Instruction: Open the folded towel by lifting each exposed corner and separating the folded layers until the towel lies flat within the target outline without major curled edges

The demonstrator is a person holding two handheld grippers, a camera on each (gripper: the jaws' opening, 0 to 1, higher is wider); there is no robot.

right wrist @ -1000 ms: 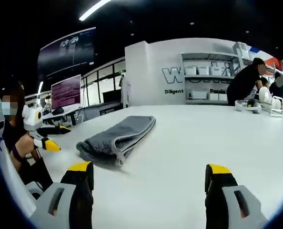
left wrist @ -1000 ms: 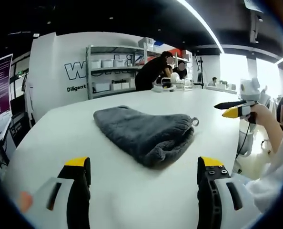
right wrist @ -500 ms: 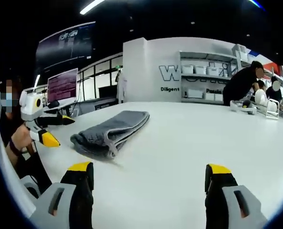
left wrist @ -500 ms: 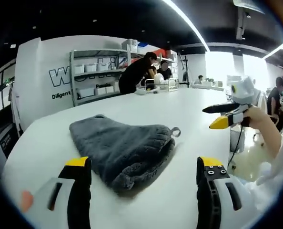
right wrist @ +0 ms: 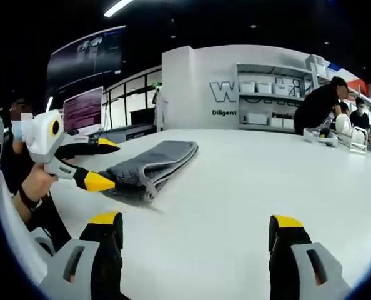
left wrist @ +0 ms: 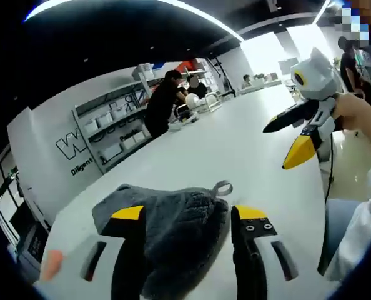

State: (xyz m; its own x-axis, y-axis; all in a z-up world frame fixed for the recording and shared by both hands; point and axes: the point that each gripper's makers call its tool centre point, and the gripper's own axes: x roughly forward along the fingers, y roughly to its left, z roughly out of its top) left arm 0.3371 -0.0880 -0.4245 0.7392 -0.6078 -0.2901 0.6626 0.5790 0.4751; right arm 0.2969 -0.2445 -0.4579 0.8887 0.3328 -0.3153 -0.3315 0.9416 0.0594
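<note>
A folded grey towel (left wrist: 176,228) with a small hanging loop (left wrist: 222,186) lies on the white table (left wrist: 235,156). My left gripper (left wrist: 188,214) is open, one jaw on each side of the towel's near end. In the right gripper view the same towel (right wrist: 160,161) lies at centre left, and the left gripper (right wrist: 112,164) has its yellow-tipped fingers (right wrist: 98,182) spread around the towel's end. My right gripper (right wrist: 195,222) is open over bare table, well to the side of the towel. It also hangs open at the right of the left gripper view (left wrist: 278,147).
Two people (left wrist: 163,103) stand at the table's far end beside a rack (left wrist: 201,103) and shelves of white bins (left wrist: 107,119). A lit monitor (right wrist: 82,109) stands beyond the table's left edge. A hand (right wrist: 32,184) holds the left gripper.
My left gripper has moved forward and rolled, so its jaws now straddle the towel's near end. The right gripper has stayed about where it was.
</note>
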